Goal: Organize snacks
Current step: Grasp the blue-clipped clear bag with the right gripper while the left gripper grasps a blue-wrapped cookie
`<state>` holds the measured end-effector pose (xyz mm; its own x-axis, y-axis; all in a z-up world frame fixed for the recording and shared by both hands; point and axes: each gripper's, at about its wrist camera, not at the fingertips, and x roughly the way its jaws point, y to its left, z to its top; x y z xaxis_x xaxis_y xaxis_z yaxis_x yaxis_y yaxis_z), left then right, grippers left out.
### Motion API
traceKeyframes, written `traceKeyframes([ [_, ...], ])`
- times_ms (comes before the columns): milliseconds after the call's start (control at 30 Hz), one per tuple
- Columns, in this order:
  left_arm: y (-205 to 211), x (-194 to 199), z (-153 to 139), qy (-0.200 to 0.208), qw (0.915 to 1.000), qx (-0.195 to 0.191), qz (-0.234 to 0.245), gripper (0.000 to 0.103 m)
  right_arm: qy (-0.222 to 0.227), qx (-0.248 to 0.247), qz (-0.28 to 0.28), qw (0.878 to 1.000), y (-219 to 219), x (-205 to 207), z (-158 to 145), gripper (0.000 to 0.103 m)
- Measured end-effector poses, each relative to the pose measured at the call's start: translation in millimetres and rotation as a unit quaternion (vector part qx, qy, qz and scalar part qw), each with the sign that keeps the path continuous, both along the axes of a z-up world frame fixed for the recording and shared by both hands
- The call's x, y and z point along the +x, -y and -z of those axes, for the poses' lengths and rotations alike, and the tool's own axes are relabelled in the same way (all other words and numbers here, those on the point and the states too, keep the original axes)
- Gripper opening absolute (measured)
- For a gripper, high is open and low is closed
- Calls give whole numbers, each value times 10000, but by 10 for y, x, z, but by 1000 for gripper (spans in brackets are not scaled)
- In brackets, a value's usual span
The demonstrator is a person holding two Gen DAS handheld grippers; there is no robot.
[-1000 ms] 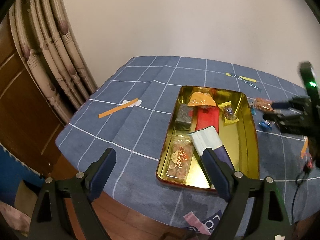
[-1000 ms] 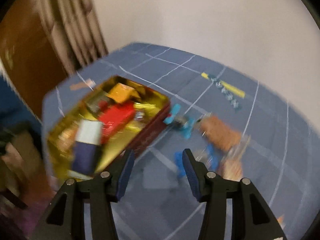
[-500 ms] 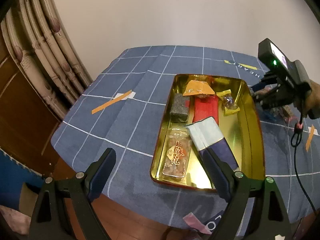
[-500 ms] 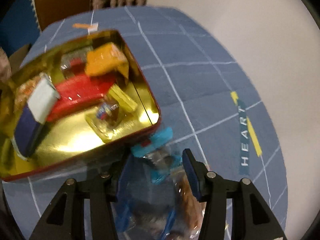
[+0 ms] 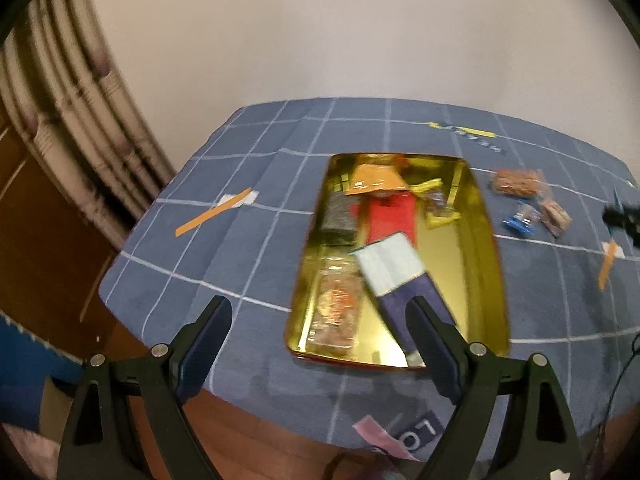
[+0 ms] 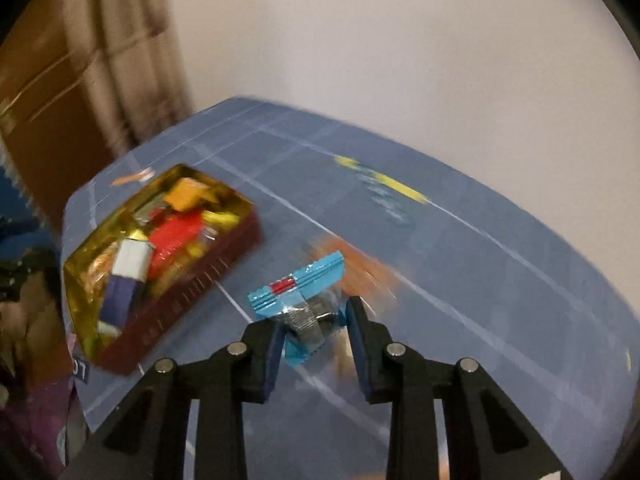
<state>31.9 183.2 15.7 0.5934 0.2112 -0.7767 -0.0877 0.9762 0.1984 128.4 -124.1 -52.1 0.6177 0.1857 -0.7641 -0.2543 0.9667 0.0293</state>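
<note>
A gold tray with red outer walls (image 5: 486, 240) (image 6: 200, 284) lies on the blue checked tablecloth and holds several snacks: an orange packet (image 5: 376, 178), a red packet (image 5: 394, 216), a white and navy box (image 5: 396, 272). My right gripper (image 6: 314, 326) is shut on a blue snack packet (image 6: 298, 286) and holds it above the cloth, right of the tray. My left gripper (image 5: 320, 320) is open and empty near the table's front edge. An orange snack bag (image 5: 516, 182), a blue packet (image 5: 522, 222) and a brown packet (image 5: 554, 216) lie on the cloth right of the tray.
Orange tape strips (image 5: 214, 216) (image 5: 608, 264) lie on the cloth left and right of the tray. A curtain (image 5: 80, 128) and a wooden door stand at the left. A white wall is behind the table. The right gripper's body shows at the left wrist view's right edge (image 5: 624, 216).
My right gripper closed on the blue packet and lifted it off the cloth, pulling back from the tray. The left gripper shifted slightly; its view is blurred.
</note>
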Motion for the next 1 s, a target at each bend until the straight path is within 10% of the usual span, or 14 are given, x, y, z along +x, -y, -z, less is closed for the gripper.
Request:
traceKeyframes([
  [267, 603, 76, -140, -263, 9901, -525, 1271, 86, -526, -17, 1557, 9864, 1123, -649, 539, 31],
  [533, 1311, 596, -154, -429, 9705, -467, 2325, 86, -255, 398, 2031, 9780, 1321, -694, 790, 31],
  [1000, 1974, 1713, 768, -1734, 9376, -214, 3006, 83, -68, 883, 2065, 9744, 1414, -744, 822, 31],
])
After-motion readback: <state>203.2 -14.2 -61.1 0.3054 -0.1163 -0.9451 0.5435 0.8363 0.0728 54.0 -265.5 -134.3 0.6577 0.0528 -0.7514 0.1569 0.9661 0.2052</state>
